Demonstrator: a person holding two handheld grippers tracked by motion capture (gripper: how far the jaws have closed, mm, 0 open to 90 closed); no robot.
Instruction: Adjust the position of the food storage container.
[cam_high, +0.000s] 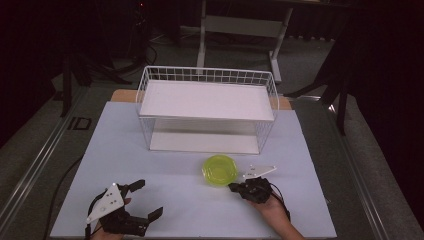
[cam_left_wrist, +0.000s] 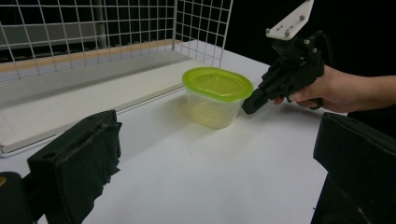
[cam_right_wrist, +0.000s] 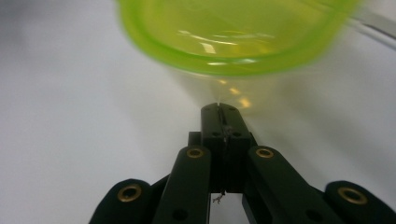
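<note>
Right gripper (cam_high: 236, 188): jaws pressed together, nosing at the lidded container (cam_high: 219, 170)
Left gripper (cam_high: 145, 198): gaping wide, idling
Advice: part jaws before gripping the rim

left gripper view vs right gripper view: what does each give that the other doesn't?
Left gripper view alone: the wire rack behind, the whole clear tub under its green lid, the person's hand gripping the right gripper, and the left gripper with its jaws wide apart.

Right gripper view alone: its own jaws pressed together, tips just short of the tub's wall beneath the lid's rim.

Both: the lidded tub, the right gripper and the white table.
</note>
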